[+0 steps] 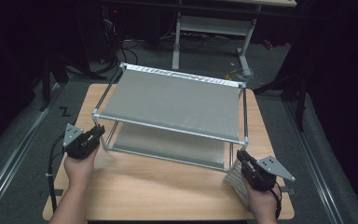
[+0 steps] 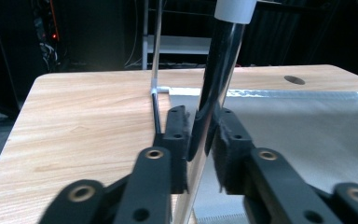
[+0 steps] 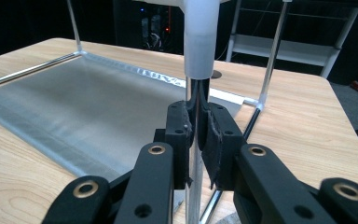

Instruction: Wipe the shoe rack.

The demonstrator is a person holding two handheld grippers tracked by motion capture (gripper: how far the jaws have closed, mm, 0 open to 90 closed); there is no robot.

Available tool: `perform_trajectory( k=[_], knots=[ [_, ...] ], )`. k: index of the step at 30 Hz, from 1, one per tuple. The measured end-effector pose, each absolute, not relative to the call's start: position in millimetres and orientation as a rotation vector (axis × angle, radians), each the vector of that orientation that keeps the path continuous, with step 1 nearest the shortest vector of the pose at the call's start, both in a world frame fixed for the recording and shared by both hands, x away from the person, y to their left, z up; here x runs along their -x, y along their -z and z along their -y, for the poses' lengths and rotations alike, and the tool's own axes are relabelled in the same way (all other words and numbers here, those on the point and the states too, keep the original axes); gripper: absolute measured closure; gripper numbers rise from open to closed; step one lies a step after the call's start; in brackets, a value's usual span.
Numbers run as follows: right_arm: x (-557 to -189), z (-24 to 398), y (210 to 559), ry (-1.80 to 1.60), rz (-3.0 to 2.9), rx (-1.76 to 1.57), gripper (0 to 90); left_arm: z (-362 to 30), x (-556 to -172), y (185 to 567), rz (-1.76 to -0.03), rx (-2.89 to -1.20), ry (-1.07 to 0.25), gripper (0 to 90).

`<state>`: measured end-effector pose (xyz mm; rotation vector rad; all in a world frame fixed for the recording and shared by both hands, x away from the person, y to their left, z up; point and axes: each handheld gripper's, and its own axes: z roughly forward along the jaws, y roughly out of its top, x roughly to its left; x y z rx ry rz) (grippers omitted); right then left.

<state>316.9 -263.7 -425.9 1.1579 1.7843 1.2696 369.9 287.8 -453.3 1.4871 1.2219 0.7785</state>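
A two-tier rack (image 1: 172,100) of thin metal rods, with grey fabric shelves, stands on the wooden table (image 1: 168,196). My left gripper (image 1: 98,133) is at its near left leg. In the left gripper view that leg (image 2: 219,60) runs between the jaws of the left gripper (image 2: 200,135), with a thin gap beside the right pad, so it is open. My right gripper (image 1: 241,156) is at the near right leg. In the right gripper view, the right gripper (image 3: 196,126) is shut on the thin leg below its white connector (image 3: 199,42).
A grey striped cloth (image 1: 235,183) lies on the table under my right hand. A round hole (image 2: 294,80) is in the tabletop behind the rack. On the floor beyond stand a white metal frame (image 1: 209,28) and loose cables. The near table strip is bare wood.
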Motion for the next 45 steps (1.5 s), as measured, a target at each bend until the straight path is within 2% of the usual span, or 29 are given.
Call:
perform_trajectory(
  k=[2,6,13,17,27,38,42,43,44,45],
  knots=[
    [-317.9,262.3,426.0,-1.269,-1.784,-1.153,80.8,-288.6,-363.6,452.3,-1.227,-1.478,-0.782,67.7],
    [-316.5,254.6,427.1,-1.298,-1.794,-1.144,80.5,-292.0,-344.7,453.6,-1.227,-1.471,-0.799,61.3],
    [-304.9,237.3,429.4,-1.346,-1.826,-1.101,80.3,-289.6,-314.8,461.2,-1.202,-1.487,-0.793,60.8],
    [-295.2,221.6,431.4,-1.382,-1.858,-1.060,80.4,-271.5,-296.7,458.3,-1.134,-1.519,-0.763,60.8],
    [-289.6,192.8,435.6,-1.440,-1.930,-0.984,80.2,-232.7,-285.0,451.4,-1.031,-1.559,-0.687,59.3],
    [-291.7,160.1,438.4,-1.481,-1.995,-0.907,80.0,-214.4,-275.9,460.0,-1.011,-1.579,-0.645,59.2],
    [-294.8,153.9,438.5,-1.459,-2.021,-0.895,73.4,-211.5,-273.0,462.5,-1.004,-1.588,-0.635,58.9],
    [-293.8,153.9,438.7,-1.458,-2.023,-0.891,70.4,-210.3,-271.6,463.5,-1.001,-1.593,-0.632,58.9],
    [-289.3,159.0,438.2,-1.462,-2.023,-0.883,63.6,-208.2,-270.2,464.8,-0.998,-1.603,-0.628,58.2],
    [-287.4,162.4,437.8,-1.463,-2.023,-0.883,61.9,-204.8,-268.8,465.2,-0.998,-1.621,-0.618,57.8]
  ],
)
